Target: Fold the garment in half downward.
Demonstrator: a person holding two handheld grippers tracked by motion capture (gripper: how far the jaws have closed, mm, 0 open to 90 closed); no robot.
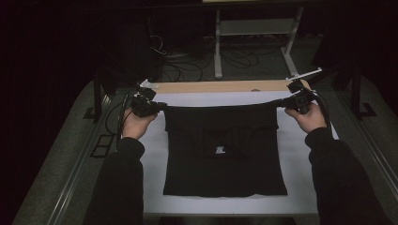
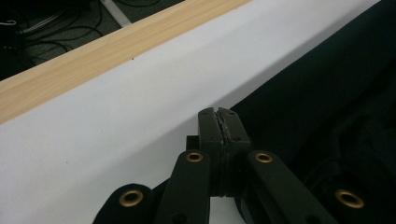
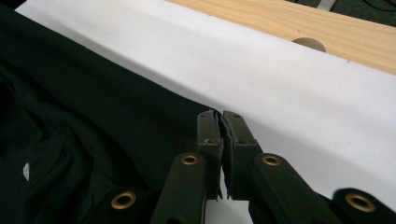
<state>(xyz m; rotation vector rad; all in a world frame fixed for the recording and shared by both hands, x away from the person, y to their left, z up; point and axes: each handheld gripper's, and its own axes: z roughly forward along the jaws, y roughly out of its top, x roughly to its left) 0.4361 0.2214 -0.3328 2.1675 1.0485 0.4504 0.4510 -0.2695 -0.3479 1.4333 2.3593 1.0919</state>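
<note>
Black shirt [image 1: 224, 150] lies mid-fold on the white bench [image 1: 300, 140]. Left gripper [image 1: 157, 106] and right gripper [image 1: 280, 102], jaws clamped tight, pinch its far corners (sleeves look tucked in already); further folds remain.

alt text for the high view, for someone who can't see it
A person stretches the far edge of a black garment taut between the left gripper and right gripper, both shut on it. The garment lies on a white table in a dark room.

The small white print [image 1: 219, 150] at the middle of the black garment [image 1: 225, 164] is too small to read; folded fabric hides the tabletop [image 1: 300, 154] beneath the garment.
</note>
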